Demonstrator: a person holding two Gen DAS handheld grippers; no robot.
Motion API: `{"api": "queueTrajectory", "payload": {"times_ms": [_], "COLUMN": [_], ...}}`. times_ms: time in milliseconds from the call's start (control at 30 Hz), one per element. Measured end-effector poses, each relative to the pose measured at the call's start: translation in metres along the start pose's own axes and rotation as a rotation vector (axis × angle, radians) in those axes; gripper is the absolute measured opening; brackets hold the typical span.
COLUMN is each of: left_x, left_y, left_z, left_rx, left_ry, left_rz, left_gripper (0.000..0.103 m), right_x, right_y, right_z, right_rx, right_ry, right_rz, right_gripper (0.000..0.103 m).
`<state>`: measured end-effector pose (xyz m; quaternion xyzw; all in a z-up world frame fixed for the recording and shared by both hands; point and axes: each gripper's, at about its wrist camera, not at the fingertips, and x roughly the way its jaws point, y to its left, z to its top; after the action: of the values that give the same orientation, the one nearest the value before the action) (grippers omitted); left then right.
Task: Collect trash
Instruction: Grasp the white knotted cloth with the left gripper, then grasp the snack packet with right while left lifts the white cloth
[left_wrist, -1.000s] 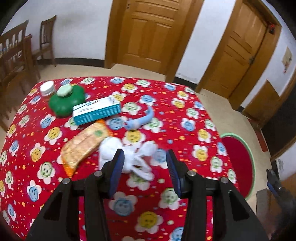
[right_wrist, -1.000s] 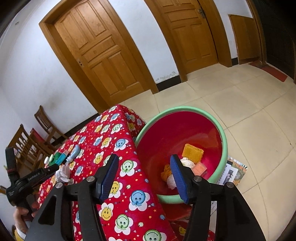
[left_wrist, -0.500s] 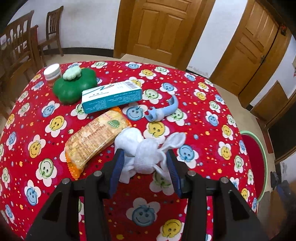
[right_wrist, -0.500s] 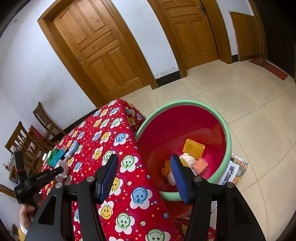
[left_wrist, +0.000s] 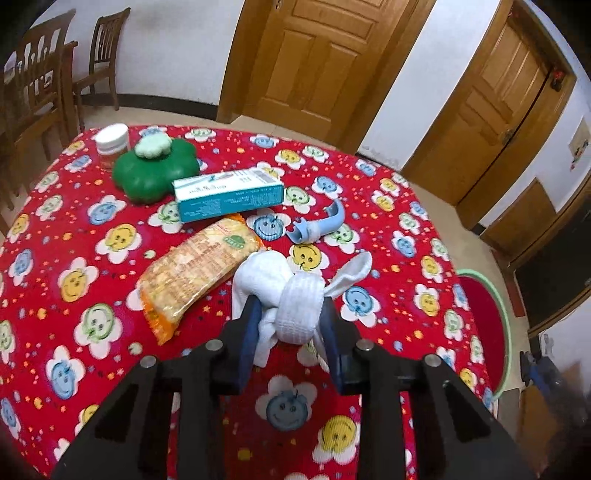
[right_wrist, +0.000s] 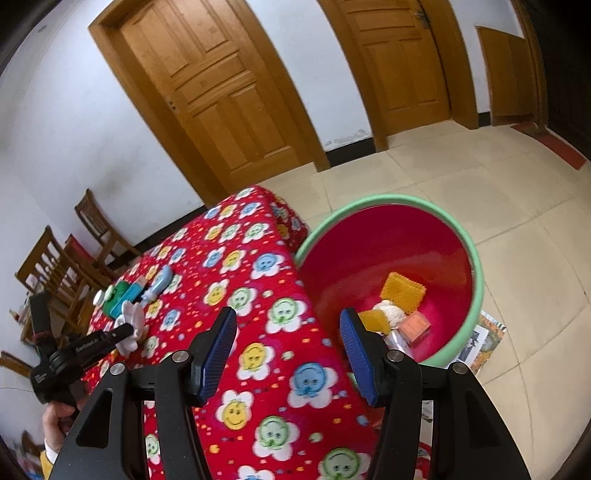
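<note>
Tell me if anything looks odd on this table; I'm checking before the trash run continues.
Mostly ordinary clutter. The odd item is the white cloth bundle, knotted and crumpled on the red tablecloth, with the left gripper jaws closing around it. Nothing looks spilled.

Print on the teal box (left_wrist: 229, 192) is too blurred to read.

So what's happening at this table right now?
A person is clearing trash off a table with a handheld gripper in each hand. The left gripper is closing its jaws around a knotted white cloth lying on the red flowered tablecloth, beside a snack packet. The right gripper hangs open and empty over the table edge, next to the red basin on the floor that already holds several scraps.
</note>
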<state>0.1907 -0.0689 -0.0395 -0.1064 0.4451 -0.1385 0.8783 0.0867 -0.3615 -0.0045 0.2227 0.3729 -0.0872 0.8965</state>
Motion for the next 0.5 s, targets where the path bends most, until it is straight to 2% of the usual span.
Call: {"api": "queueTrajectory", "payload": {"times_ms": [133, 500], "left_x": [-0.024, -0.082], "left_y": [0.007, 0.069], "left_z": [-0.002, -0.006], "left_rx": [-0.003, -0.095], "left_ry": [-0.039, -0.139], "left_rz": [0.010, 0.125], "left_gripper": [0.033, 0.033], "right_x": [0.002, 0.005], "right_y": [0.019, 0.092], "right_z": [0.000, 0.005], "right_rx": [-0.041, -0.161], "right_ry": [0.016, 0.046], "right_rz": [0.032, 0.137], "right_gripper": [0.060, 0.060]}}
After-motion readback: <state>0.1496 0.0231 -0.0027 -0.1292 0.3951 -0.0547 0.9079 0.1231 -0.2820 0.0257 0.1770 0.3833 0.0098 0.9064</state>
